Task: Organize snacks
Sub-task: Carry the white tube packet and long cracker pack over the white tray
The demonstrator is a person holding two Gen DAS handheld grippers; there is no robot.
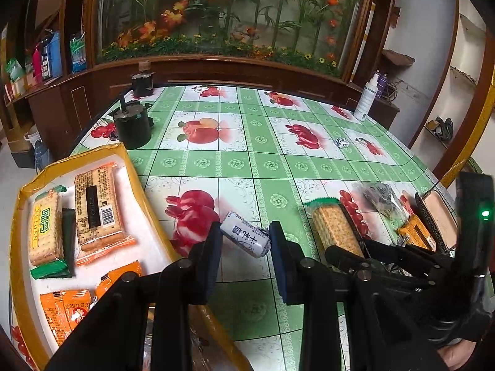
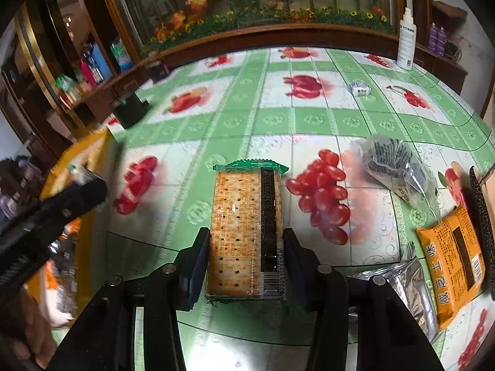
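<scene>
My left gripper (image 1: pixel 246 244) is shut on a small white candy packet with blue writing (image 1: pixel 244 236), held tilted just above the tablecloth beside the yellow-rimmed box (image 1: pixel 123 151). In that box lie a green-wrapped cracker pack (image 1: pixel 45 232), an orange-wrapped cracker pack (image 1: pixel 97 207) and smaller orange packets (image 1: pixel 65 309). My right gripper (image 2: pixel 246 256) has its jaws closing on the long sides of a green-edged cracker packet (image 2: pixel 244 216) that lies flat on the table, and both pads touch the wrapper. The left wrist view shows the same packet (image 1: pixel 331 225) at the right.
Right of the cracker packet lie a clear bag of dark snacks (image 2: pixel 393 160), an orange packet (image 2: pixel 454 262), a silver packet (image 2: pixel 411 284) and a dark-rimmed tray (image 2: pixel 482 210). Farther back are a small dotted candy (image 2: pixel 359 88), a white spray bottle (image 2: pixel 406 43) and black cylinders (image 1: pixel 133 126).
</scene>
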